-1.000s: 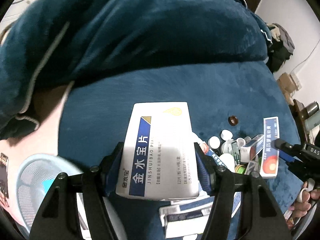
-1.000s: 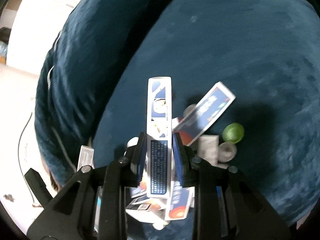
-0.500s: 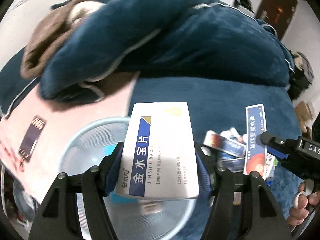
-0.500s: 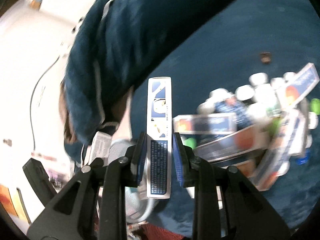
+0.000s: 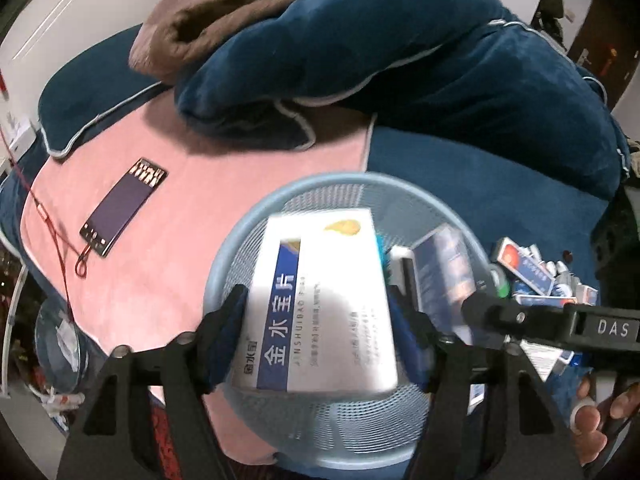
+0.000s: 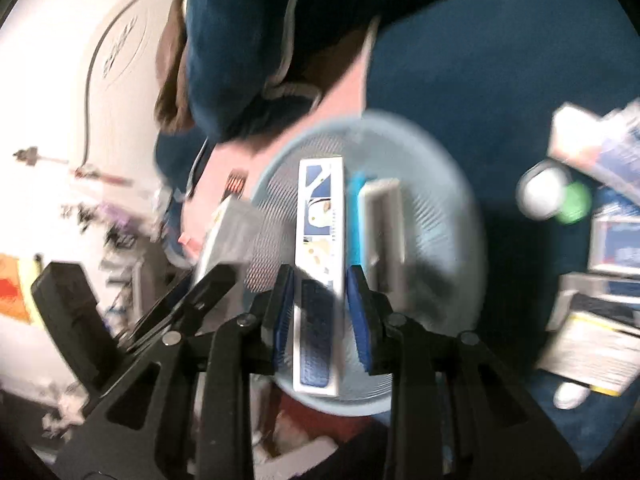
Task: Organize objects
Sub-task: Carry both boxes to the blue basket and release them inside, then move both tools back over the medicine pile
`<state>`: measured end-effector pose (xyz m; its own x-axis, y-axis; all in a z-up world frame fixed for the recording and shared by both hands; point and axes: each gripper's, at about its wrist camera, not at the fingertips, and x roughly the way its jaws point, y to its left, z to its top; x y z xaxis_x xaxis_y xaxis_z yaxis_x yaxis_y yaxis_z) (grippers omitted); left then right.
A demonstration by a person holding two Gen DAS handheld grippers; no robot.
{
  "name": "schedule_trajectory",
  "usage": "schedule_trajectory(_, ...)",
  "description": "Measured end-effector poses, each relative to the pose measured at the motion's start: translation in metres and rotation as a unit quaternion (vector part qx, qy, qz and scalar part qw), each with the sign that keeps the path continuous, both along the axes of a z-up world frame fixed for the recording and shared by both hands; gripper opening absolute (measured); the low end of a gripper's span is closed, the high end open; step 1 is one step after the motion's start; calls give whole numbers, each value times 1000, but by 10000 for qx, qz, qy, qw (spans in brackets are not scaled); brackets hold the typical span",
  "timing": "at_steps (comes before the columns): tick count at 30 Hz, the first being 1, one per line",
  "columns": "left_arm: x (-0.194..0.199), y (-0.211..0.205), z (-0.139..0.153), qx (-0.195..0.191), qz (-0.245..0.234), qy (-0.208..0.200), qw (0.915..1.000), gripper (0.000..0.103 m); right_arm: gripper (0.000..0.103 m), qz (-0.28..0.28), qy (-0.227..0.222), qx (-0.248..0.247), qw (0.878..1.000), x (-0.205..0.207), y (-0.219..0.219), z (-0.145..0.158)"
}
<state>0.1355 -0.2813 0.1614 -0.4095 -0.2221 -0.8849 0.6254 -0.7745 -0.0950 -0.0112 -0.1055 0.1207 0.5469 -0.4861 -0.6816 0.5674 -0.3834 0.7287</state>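
"JINSHUIBAO" box [image 5: 320,304] (gripper: "DAS")

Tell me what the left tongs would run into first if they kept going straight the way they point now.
Probably the round light-blue mesh plastic basket. The left tongs, jaws just widening around the white and blue medicine box, point down into it. Depth is unclear; a box already inside might come first.
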Motion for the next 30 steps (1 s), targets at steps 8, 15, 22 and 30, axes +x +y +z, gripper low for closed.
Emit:
schedule_trajectory(8,14,4,-5,-229,299,-185,9991,102,100,36,1458,91,9893,-6,20,24)
schedule_trajectory(15,13,8,0,-291,360,-225,9987,102,103,443,2326,245,9712,7,24,24)
schedule_trajectory(22,11,15,3,-336,360,-260,9984,102,103,426,2377,244,9701,13,19,25)
schedule_trajectory(30,5,25,10,-409,298,-286,9983,102,103,298,2466,271,9683,0,30,28)
